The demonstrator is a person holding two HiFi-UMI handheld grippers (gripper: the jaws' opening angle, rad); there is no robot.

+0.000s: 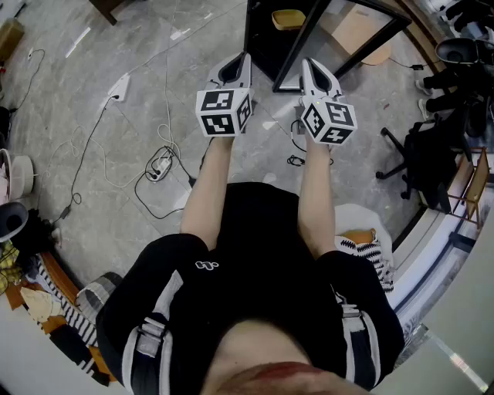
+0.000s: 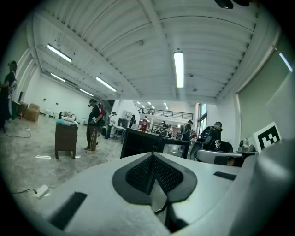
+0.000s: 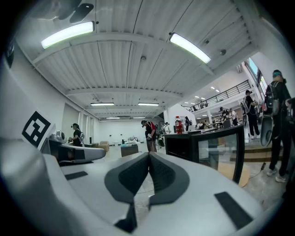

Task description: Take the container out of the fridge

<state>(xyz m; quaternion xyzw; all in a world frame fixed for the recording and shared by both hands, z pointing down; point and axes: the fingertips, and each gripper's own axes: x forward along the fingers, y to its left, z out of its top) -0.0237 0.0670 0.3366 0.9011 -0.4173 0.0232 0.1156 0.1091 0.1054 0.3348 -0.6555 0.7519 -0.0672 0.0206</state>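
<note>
A black fridge (image 1: 266, 42) stands on the floor ahead of me, its glass door (image 1: 340, 35) swung open to the right. A yellow container (image 1: 288, 18) sits inside it. My left gripper (image 1: 245, 57) and right gripper (image 1: 304, 62) are held side by side just short of the fridge, both shut with nothing between the pads. In the left gripper view the left gripper (image 2: 152, 156) points at the fridge (image 2: 138, 144) some way off. The right gripper (image 3: 148, 156) shows its pads pressed together, with the fridge (image 3: 184, 146) and glass door (image 3: 216, 154) to the right.
Cables and a power strip (image 1: 160, 164) lie on the grey floor at left. An office chair (image 1: 432, 154) stands at right, and clothes (image 1: 46, 305) are heaped at lower left. A small wooden cabinet (image 2: 66, 138) and several people stand farther off. A red bottle (image 3: 177, 124) tops the fridge.
</note>
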